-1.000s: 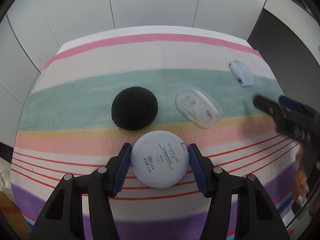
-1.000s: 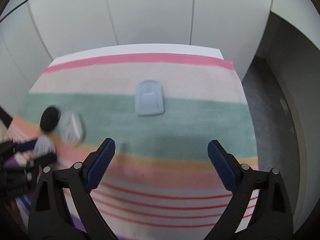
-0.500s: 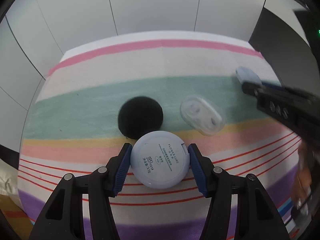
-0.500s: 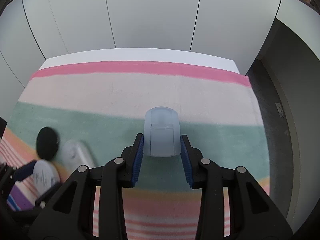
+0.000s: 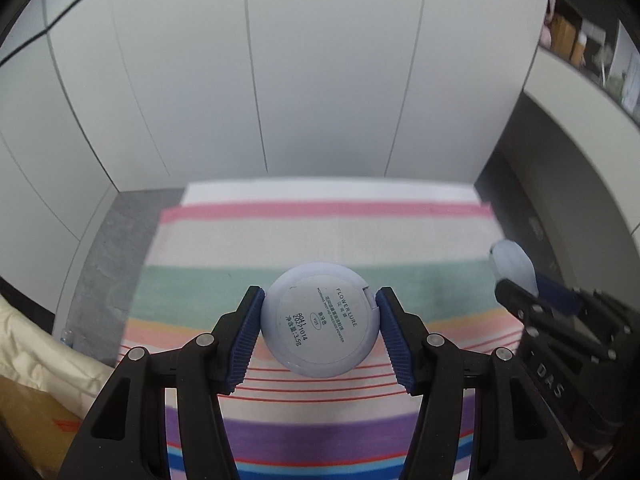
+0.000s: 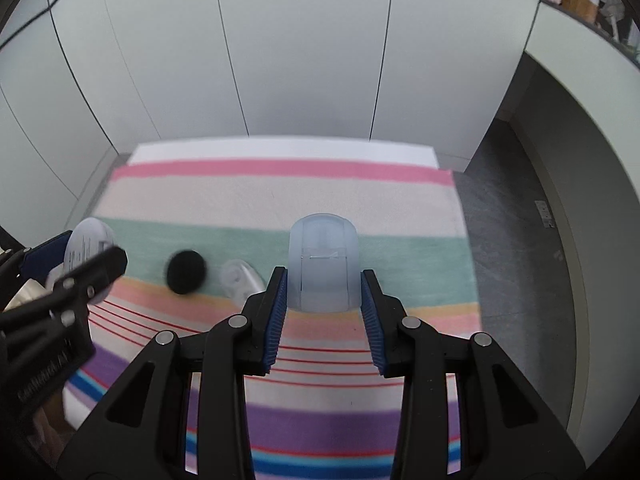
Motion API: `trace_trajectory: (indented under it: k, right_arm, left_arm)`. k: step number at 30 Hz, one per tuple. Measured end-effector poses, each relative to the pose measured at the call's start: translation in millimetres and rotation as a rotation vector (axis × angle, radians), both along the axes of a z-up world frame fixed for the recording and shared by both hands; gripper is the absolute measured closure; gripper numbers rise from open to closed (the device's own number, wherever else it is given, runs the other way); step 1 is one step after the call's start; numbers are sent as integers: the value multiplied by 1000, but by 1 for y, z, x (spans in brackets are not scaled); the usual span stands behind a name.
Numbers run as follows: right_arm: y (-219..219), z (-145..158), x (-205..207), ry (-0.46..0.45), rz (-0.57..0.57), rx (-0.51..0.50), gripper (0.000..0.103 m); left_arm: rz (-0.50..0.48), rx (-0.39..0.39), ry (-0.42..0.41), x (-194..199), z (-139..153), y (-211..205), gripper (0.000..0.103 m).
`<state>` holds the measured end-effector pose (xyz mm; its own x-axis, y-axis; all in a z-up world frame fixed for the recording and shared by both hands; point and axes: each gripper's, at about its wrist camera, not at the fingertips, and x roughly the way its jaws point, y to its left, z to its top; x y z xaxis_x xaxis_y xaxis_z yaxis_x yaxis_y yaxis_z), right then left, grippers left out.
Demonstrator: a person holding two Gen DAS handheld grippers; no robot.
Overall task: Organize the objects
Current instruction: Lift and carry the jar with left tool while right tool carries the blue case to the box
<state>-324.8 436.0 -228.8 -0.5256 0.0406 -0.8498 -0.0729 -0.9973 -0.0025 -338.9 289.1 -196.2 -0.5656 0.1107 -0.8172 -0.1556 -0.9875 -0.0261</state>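
My left gripper (image 5: 319, 330) is shut on a round pale lavender compact (image 5: 319, 320) with printed text, held high above the striped cloth (image 5: 320, 236). My right gripper (image 6: 323, 304) is shut on a pale blue translucent lid-shaped case (image 6: 324, 266), also lifted off the cloth. In the right wrist view a black round puff (image 6: 186, 272) and a clear plastic insert (image 6: 240, 276) lie on the green stripe. The left gripper with the compact (image 6: 86, 248) shows at that view's left edge. The right gripper and its blue case (image 5: 514, 266) show at the left wrist view's right edge.
The striped cloth (image 6: 280, 196) covers a small table against white wall panels (image 6: 300, 60). Grey floor (image 6: 516, 260) lies to the right of the table. A cream bag or cushion (image 5: 44, 344) sits at the lower left of the left wrist view.
The right gripper closed on the blue case and lifted it. The left gripper rose with the compact, so the puff and the clear insert dropped out of its view.
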Motion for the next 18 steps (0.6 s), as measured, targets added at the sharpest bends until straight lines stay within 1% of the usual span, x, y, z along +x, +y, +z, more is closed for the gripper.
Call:
trace_trajectory:
  k: [3,6,8,11,12,15,18]
  right_arm:
    - [-5,43,15,55,17,-12,66]
    - [-10,87,26,106,27,1,66]
    - [-14,120,36,145,25,4,66]
    - [-18,163,48,185,16,-11,66]
    - [-20,174,51,195,14,-10,66]
    - [-26,207,65,232,19,-3,66]
    - [-32,232,79,258,28,17,66]
  left_arm:
    - [26,8,39,8,37,-10,45]
    - [46,12,69,14,72,-22,45]
    - [58,7,78,18,93,-27,45]
    - [72,11,98,27,131,-34,45]
    - [76,13,117,32,146,-36,45]
    - [76,16,156,45,180,-43,45]
    - [77,20,172,55,203,-48,45]
